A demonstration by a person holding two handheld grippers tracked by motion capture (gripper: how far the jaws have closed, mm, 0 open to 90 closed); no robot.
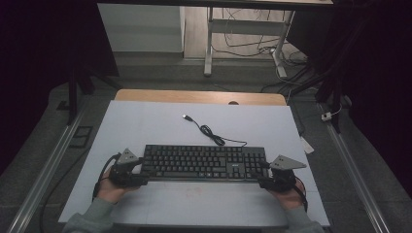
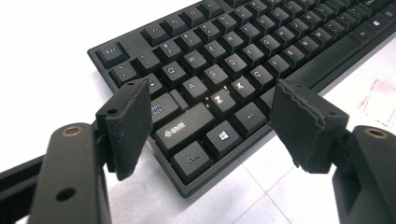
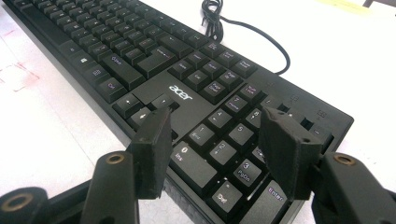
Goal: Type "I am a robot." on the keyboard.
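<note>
A black Acer keyboard lies flat across the near middle of the white mat. Its cable curls away behind it and ends in a loose USB plug. My left gripper is at the keyboard's left end. In the left gripper view it stands open, its pads spread over the Shift, Ctrl and Alt keys of the keyboard. My right gripper is at the right end. It is open above the number pad of the keyboard, with no pad pressing on the keys.
The mat covers a wooden table, with bare mat in front of and behind the keyboard. Metal rails run along both sides on the floor. A desk frame and loose floor cables stand beyond the far edge. Faint red marks show on the mat.
</note>
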